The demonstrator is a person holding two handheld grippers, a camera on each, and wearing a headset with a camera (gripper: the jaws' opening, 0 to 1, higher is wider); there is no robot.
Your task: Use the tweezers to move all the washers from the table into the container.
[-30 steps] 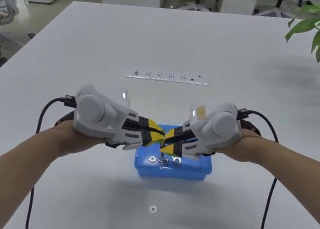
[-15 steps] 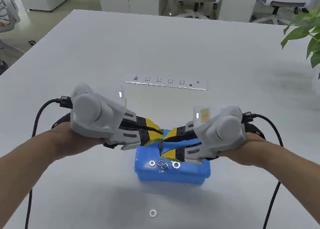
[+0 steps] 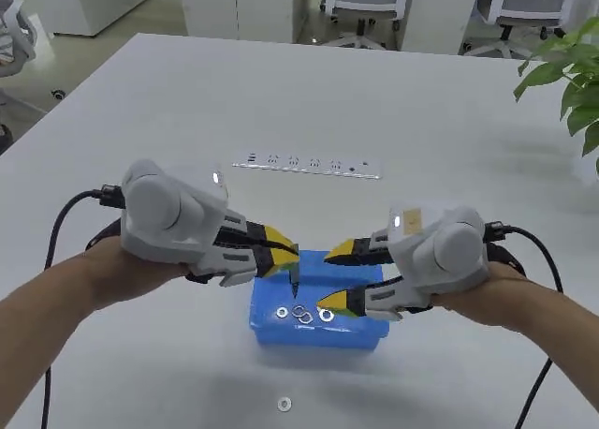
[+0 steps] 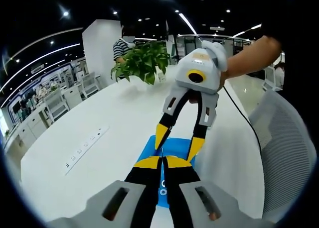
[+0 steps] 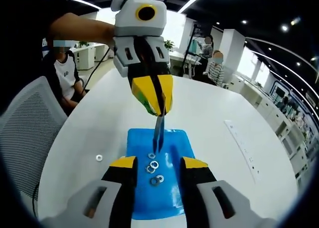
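**Head view:** Several washers [image 3: 301, 314] already lie in the blue container [image 3: 318, 333]. One loose washer [image 3: 284, 405] sits on the tabletop [image 3: 421, 120] just in front of the container, so I judge one transfer remains. The left tongs [image 3: 293, 254], pinching the tweezers [image 3: 294, 279], hang over the container. The right tongs [image 3: 335, 277] are spread; a second ago they met the left pair tip to tip.

**Left gripper view:** The left tongs are pressed together, and the right tongs gape above the container.

**Right gripper view:** The tweezers point down into the container, and the loose washer lies beside it.
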